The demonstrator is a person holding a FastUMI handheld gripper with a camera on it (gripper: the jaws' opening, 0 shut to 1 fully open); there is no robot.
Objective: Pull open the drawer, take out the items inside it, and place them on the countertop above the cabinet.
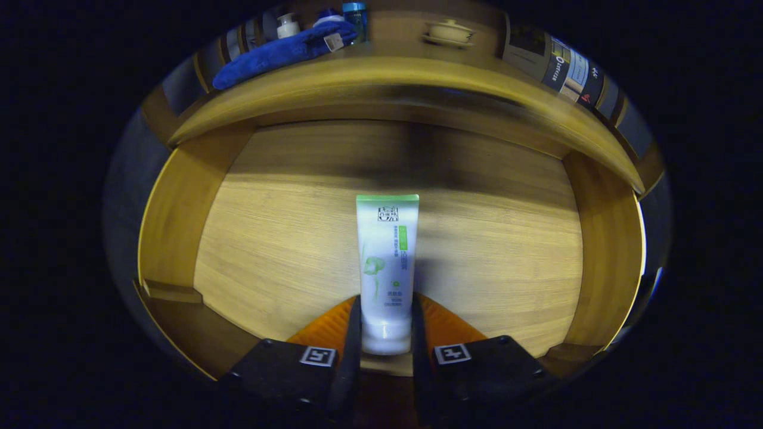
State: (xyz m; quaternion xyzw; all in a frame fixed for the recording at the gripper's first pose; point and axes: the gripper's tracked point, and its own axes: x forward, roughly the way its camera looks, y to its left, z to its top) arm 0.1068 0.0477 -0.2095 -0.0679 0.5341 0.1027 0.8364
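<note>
gripper [386, 325] lowered into the pulled-open wooden drawer [179, 202], looking down along its two fingers [351, 333] at the drawer's pale wood floor. fingers pinching a white tube [387, 262] from both sides at its cap end, one finger pressed against each flank of the rounded white cap, the tube's body running straight ahead from between them. tube white with a green band across its far, flat crimped end and green plant artwork down its face; printed text too small to make out. tube lying along the middle of the drawer floor, well apart from both side walls and short of the shadowed back part under the cabinet front.

beyond the drawer, above the cabinet's curved wooden edge, the worktop [393, 36] carrying a blue cloth [280, 53] toward the left, with a small white bottle [288, 25] and a blue-capped bottle [356, 18] just behind it. further right on the same worktop, a cream lidded cup on a saucer [448, 33], well apart from the cloth.
</note>
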